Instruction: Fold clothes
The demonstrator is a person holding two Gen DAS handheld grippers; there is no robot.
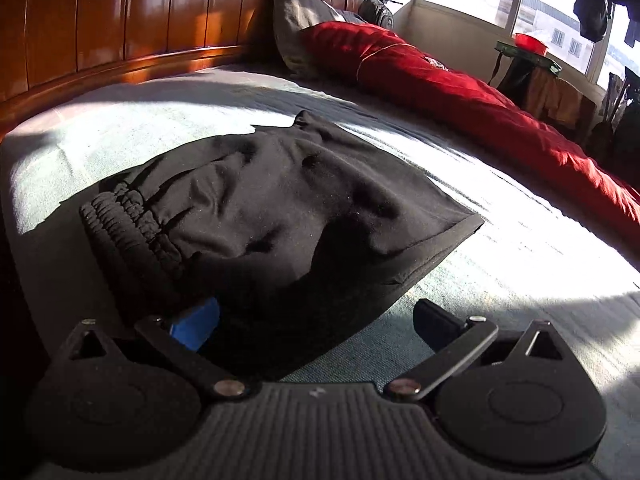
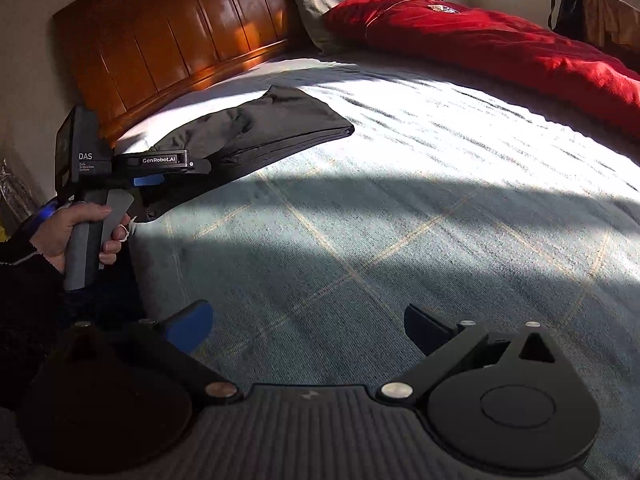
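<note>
sunlit pale bedding (image 2: pixel 360 240) fills the near ground under both tools. nearest, the right gripper (image 2: pixel 308 326) hangs wide open over bare cover, holding nothing, well apart from the cloth. the left gripper (image 1: pixel 316 318) also stands spread, empty, its blue-padded finger (image 1: pixel 196 322) at the near edge of the black shorts (image 1: pixel 280 200). these lie just ahead of it, waistband left, hem right, so the left tool looks nearer. beyond lie a red quilt (image 1: pixel 440 80) and wooden headboard (image 1: pixel 120 20).

Right tool (image 2: pixel 308 330) gapes above the bedspread (image 2: pixel 360 240).
</note>
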